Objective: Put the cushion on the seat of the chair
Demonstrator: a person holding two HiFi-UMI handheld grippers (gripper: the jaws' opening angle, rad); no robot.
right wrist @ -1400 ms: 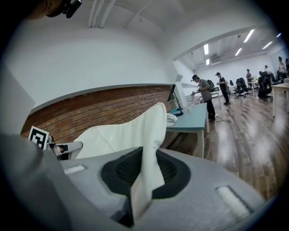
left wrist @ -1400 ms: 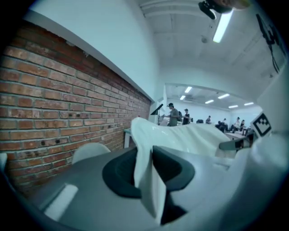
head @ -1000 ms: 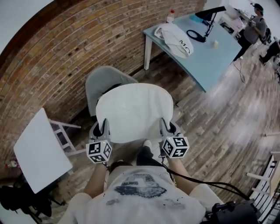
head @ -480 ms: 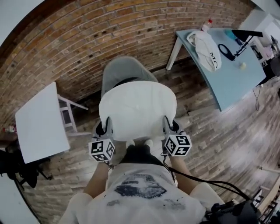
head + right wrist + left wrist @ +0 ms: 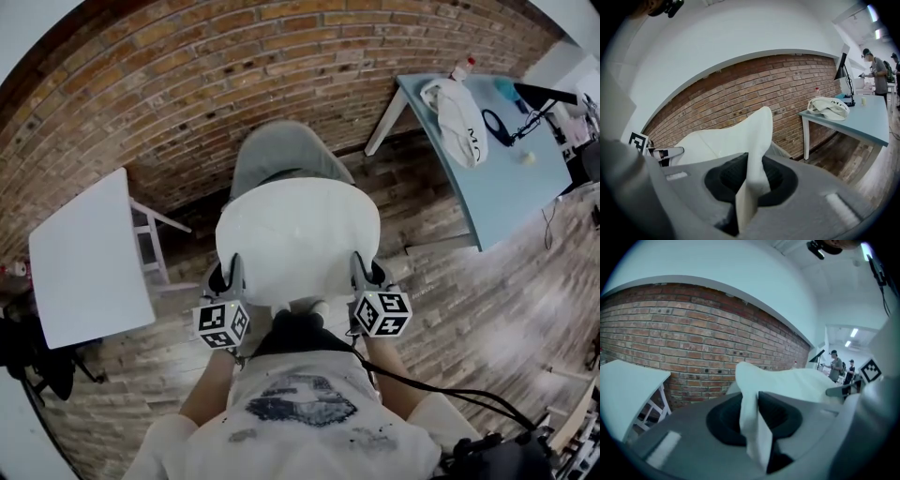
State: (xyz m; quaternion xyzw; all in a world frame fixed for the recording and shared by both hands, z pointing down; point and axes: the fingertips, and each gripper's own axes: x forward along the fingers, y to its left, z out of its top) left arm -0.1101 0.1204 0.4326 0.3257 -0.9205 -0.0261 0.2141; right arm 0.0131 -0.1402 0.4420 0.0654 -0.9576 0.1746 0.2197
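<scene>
A round white cushion point(image 5: 298, 236) hangs flat between my two grippers, in front of the person's body. My left gripper point(image 5: 230, 270) is shut on its left edge, my right gripper point(image 5: 361, 267) on its right edge. In the left gripper view a fold of the cushion point(image 5: 754, 423) is pinched between the jaws; in the right gripper view the cushion point(image 5: 754, 164) is pinched the same way. The grey shell chair point(image 5: 277, 155) stands just beyond the cushion, against the brick wall. The cushion hides most of its seat.
A white side table point(image 5: 80, 258) stands at the left. At the upper right is a light blue table point(image 5: 511, 183) with a white bag point(image 5: 461, 122) and a desk lamp point(image 5: 544, 94). The brick wall point(image 5: 187, 84) runs behind the chair. People stand far off point(image 5: 879, 70).
Both grippers and the cushion have moved toward the chair, which now sits nearly straight ahead. The blue table has slid to the right of the view. The grips have not changed.
</scene>
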